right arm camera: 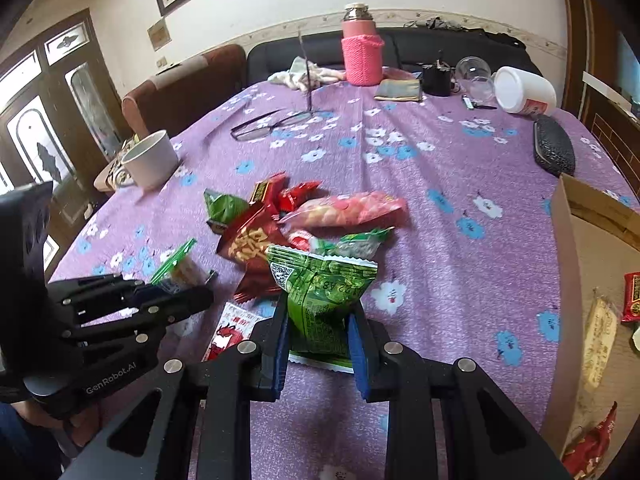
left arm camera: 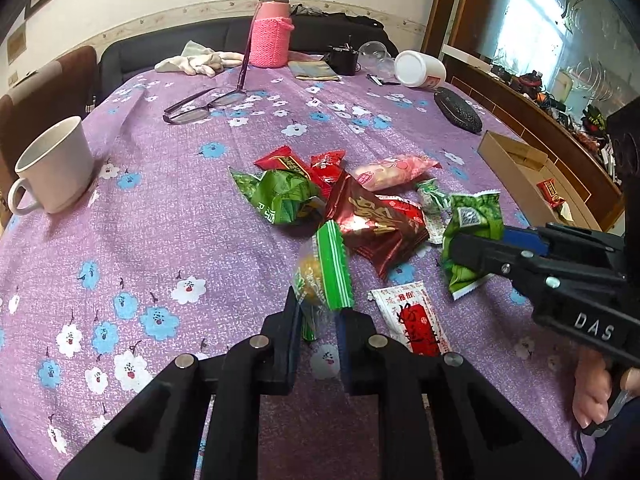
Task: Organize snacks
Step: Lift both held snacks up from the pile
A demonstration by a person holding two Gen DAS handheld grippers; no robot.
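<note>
My left gripper (left arm camera: 318, 308) is shut on a clear packet with a green striped edge (left arm camera: 326, 272) and a round golden snack inside, just above the purple floral cloth (left arm camera: 180, 220). In the right wrist view this gripper (right arm camera: 200, 288) enters from the left with the same packet (right arm camera: 176, 264). My right gripper (right arm camera: 320, 312) is shut on a crumpled green snack packet (right arm camera: 320, 284), which stands up between its blue pads. A pile of snacks lies beyond: a dark red packet (left arm camera: 376, 220), a pink one (left arm camera: 394, 170), another green one (left arm camera: 280, 196). A white and red sachet (left arm camera: 416, 320) lies between the grippers.
An open cardboard box (right arm camera: 568, 280) at the right holds a few snacks. A white mug (left arm camera: 56, 168) stands at the left. Further back are glasses (left arm camera: 204, 106), a pink-sleeved flask (left arm camera: 272, 36), a tipped white jar (left arm camera: 420, 68) and a black case (left arm camera: 458, 110).
</note>
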